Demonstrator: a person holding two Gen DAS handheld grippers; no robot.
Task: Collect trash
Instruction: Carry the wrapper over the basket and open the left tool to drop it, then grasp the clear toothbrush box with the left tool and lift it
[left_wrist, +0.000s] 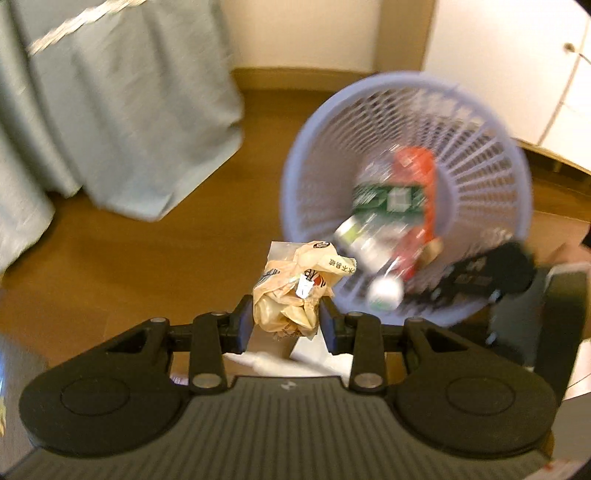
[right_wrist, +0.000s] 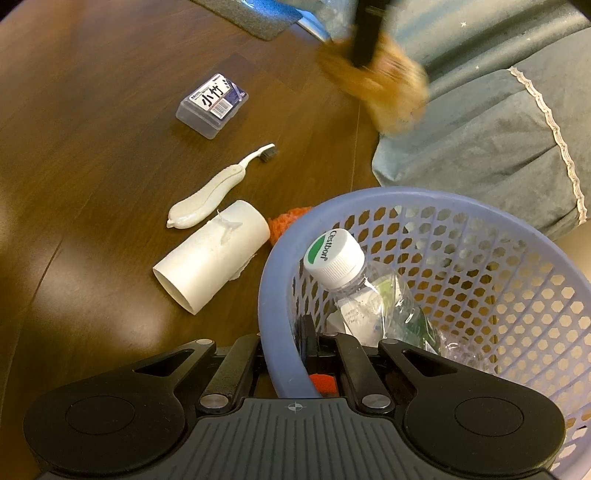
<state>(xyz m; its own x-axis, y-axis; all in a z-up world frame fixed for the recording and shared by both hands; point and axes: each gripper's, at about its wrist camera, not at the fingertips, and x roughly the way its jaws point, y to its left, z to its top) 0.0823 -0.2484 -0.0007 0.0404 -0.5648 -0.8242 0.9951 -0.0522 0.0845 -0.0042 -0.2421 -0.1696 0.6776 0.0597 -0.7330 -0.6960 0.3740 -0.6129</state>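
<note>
Black left gripper (left_wrist: 287, 325), blue-padded fingers (left_wrist: 244, 325), silver screws, ribbed grey body, perhaps rubber.

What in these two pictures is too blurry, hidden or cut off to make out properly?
- Left wrist view: the items inside the lavender basket are smeared by motion blur; their labels are unreadable.
- Right wrist view: the crumpled paper wrapper in the left gripper is a blur near the top edge.
- Right wrist view: an orange knitted thing is mostly hidden behind the basket rim.
- Right wrist view: the right gripper fingertips are hidden by the rim they clamp.
</note>
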